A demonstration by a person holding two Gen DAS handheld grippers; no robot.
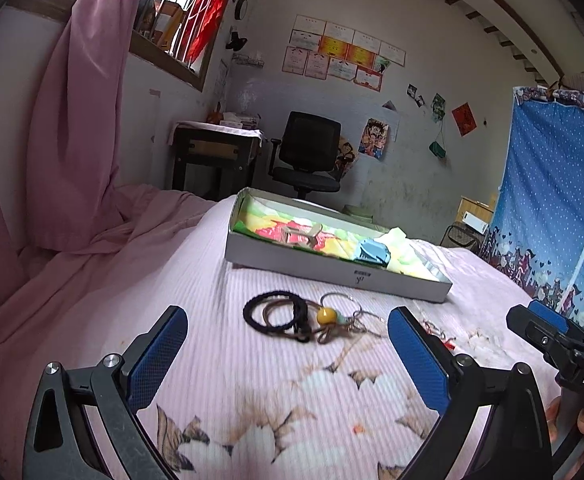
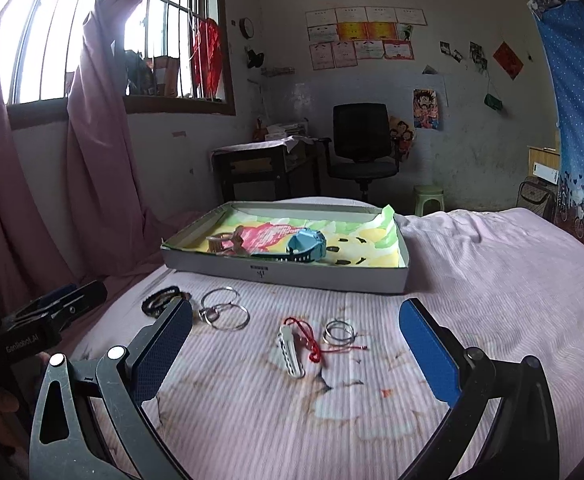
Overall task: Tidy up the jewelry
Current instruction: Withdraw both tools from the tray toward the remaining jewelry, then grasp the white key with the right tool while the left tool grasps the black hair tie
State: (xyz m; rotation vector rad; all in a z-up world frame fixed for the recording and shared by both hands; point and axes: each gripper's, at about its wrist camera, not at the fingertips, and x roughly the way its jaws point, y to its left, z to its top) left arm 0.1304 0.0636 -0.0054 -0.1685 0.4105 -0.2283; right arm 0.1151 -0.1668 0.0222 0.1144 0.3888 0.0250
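Observation:
A shallow white box (image 1: 331, 272) (image 2: 292, 276) lined with coloured paper lies on the pink bed; a blue watch (image 2: 305, 246) (image 1: 371, 254) and a small wooden piece (image 2: 222, 244) lie in it. On the bed in front lie black hair ties (image 1: 274, 312) (image 2: 160, 300), a yellow bead on a cord (image 1: 325, 315), silver hoop rings (image 2: 228, 312), a white hair clip (image 2: 291, 348), a red string (image 2: 311, 340) and stacked silver rings (image 2: 339, 332). My left gripper (image 1: 288, 344) is open, just short of the hair ties. My right gripper (image 2: 295, 340) is open around the clip and rings.
The bed sheet (image 2: 491, 280) spreads right. Pink curtains (image 1: 64, 140) hang at the left. A desk (image 2: 260, 168), office chair (image 2: 361, 148) and green stool (image 2: 427, 196) stand beyond the bed. A blue wardrobe cover (image 1: 551, 200) is at the right.

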